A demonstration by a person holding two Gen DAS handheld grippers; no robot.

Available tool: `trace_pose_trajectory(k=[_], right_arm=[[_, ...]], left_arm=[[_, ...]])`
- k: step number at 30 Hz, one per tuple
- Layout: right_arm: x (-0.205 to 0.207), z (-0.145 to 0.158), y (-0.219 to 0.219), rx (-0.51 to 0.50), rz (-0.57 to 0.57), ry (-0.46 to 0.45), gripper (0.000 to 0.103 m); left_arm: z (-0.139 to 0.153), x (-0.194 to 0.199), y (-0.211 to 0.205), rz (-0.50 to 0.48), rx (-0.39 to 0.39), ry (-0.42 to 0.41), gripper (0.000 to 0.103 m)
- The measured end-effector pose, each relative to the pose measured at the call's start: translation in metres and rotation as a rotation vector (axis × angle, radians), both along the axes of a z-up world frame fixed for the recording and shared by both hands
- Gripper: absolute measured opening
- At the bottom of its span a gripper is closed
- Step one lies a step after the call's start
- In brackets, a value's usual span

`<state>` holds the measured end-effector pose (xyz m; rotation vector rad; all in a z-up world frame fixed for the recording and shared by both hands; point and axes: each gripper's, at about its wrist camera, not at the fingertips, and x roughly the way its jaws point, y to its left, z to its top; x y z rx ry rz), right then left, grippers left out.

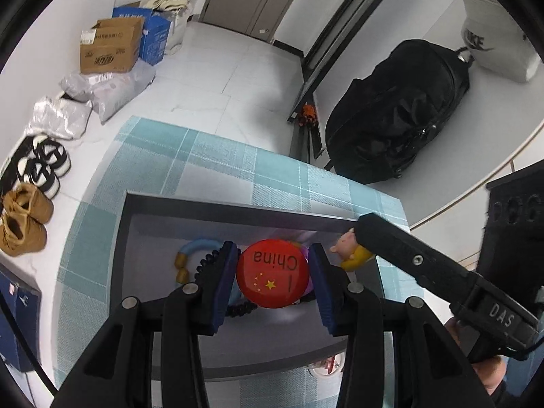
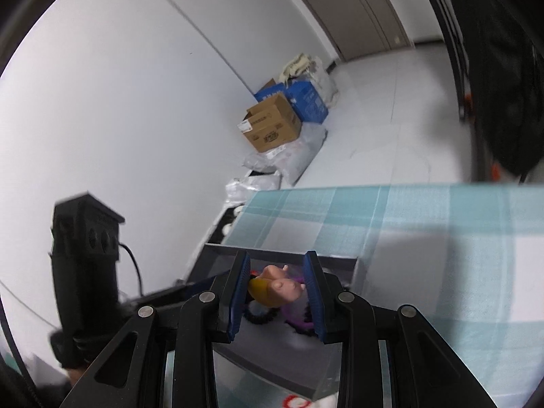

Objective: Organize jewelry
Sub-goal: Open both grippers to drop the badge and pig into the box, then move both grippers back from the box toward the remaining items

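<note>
The left hand-held gripper (image 1: 273,273) held a round red badge with stars and the word China (image 1: 273,273) between its blue pads, low in the middle of the left wrist view. The badge hung over a shallow grey tray (image 1: 217,208) that sat on the counter with a blue and white checked cloth (image 1: 217,156). In the tray, left of the badge, lay a bracelet of pale blue and gold beads (image 1: 190,255) and a black coiled hair tie (image 1: 205,265).

The right hand-held gripper (image 2: 276,289) held a small pink pig toy with a yellow body (image 2: 275,287); its jaws stood narrow around it. In the left wrist view the pig (image 1: 350,250) showed at the tray's right end, close to the far rim.

I think the badge could slip, because the pads only pinched its thin edge. If it fell it might roll and land on the bracelet. The pig sat close to the rim, so a drop there might send it out onto the cloth. The two grippers were near each other, so they could bump if both moved in at once.
</note>
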<state>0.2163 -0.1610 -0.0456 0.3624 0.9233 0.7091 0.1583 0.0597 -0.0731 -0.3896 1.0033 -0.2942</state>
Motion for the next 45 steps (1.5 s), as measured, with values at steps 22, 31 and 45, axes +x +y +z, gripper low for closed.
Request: trace_pose_trajectory(k=[22,31,45], right_arm=[[-0.006,0.013,-0.033,0.085,-0.096,-0.009,0.064],[-0.046,0.021,-0.04,-0.02,-0.124,-0.069,0.067],[-0.111,0.024,-0.05,-0.166,-0.119,-0.131,0.073]], left_arm=[[0.016,-0.017,-0.003,0.034,0.085,-0.057,0.055],[0.034,-0.047,0.008,0.108,0.139,-0.167,0.055],[0.017,-0.096,-0.017,0.09,0.29,-0.159,0.057]])
